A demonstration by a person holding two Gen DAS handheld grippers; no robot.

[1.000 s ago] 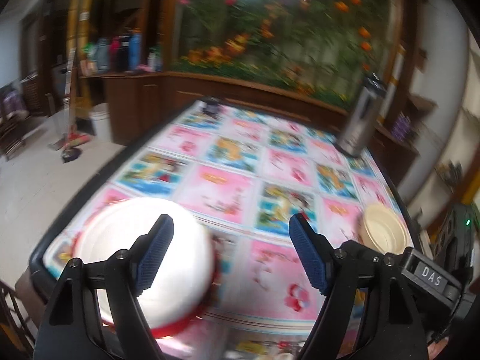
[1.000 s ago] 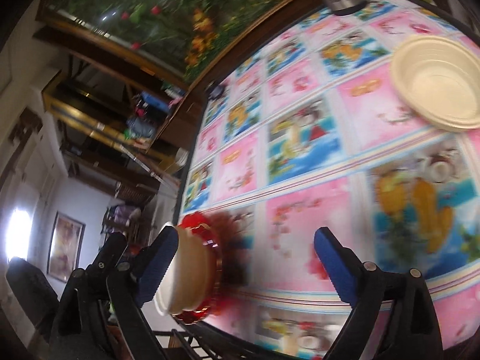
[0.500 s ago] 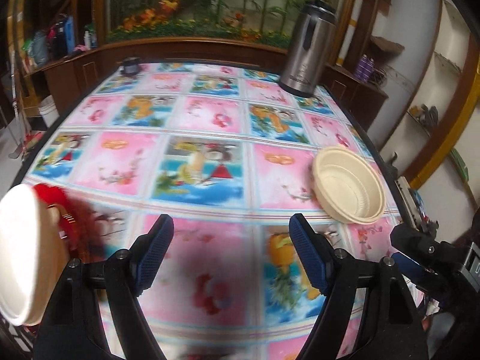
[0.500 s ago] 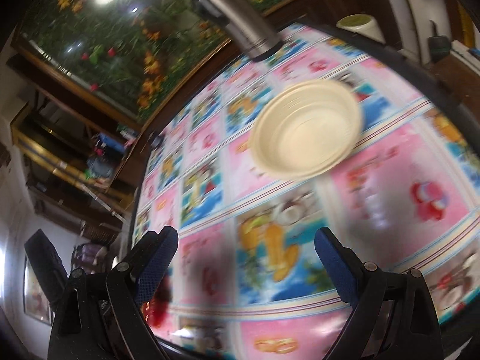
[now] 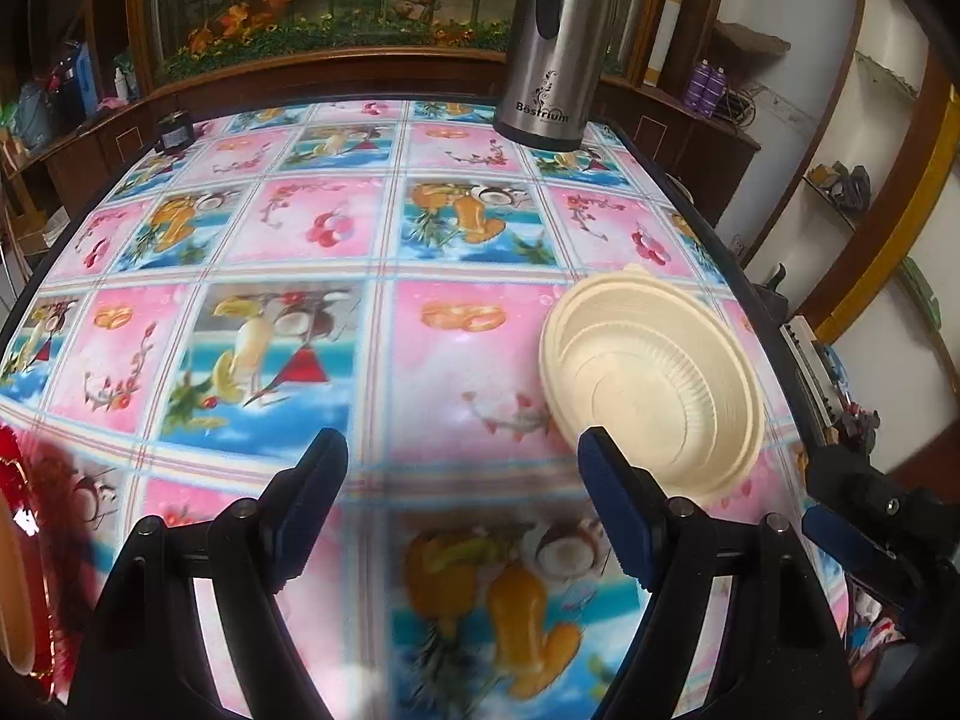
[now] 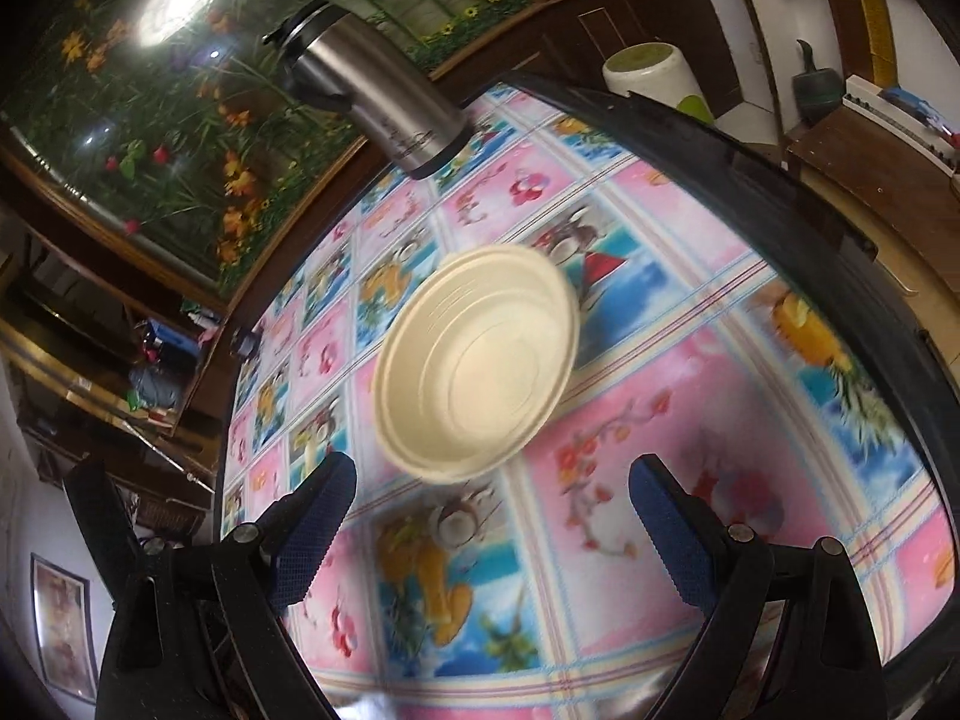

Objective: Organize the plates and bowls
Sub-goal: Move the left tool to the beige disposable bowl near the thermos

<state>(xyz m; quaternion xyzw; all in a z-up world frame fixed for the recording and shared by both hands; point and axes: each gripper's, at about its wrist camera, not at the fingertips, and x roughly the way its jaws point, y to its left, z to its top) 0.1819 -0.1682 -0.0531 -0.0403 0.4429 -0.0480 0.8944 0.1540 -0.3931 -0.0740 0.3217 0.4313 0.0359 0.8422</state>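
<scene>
Nearest to me, my left tongs [image 5: 462, 480] stand wide apart with nothing between the blue pads, hanging over the patterned cloth of the desk [image 5: 312, 222]; my right tongs [image 6: 492, 504] are likewise spread and empty, touching nothing. At the left edge of the left wrist view, close in, I see part of a red plate [image 5: 18, 516] with a cream piece on it, blurred and cut off by the frame. Further out sits the cream bowl [image 5: 654, 384], mouth up, resting flat on the desk near its right edge; it is round, so it has no long axis to speak of. In the right wrist view the same bowl [image 6: 480, 360] lies just beyond the tips, roughly centred between them but apart from both. Far back, a steel flask [image 5: 555, 48] stands upright near the far edge, and a small dark jar [image 5: 175, 132] sits at the far left corner.
</scene>
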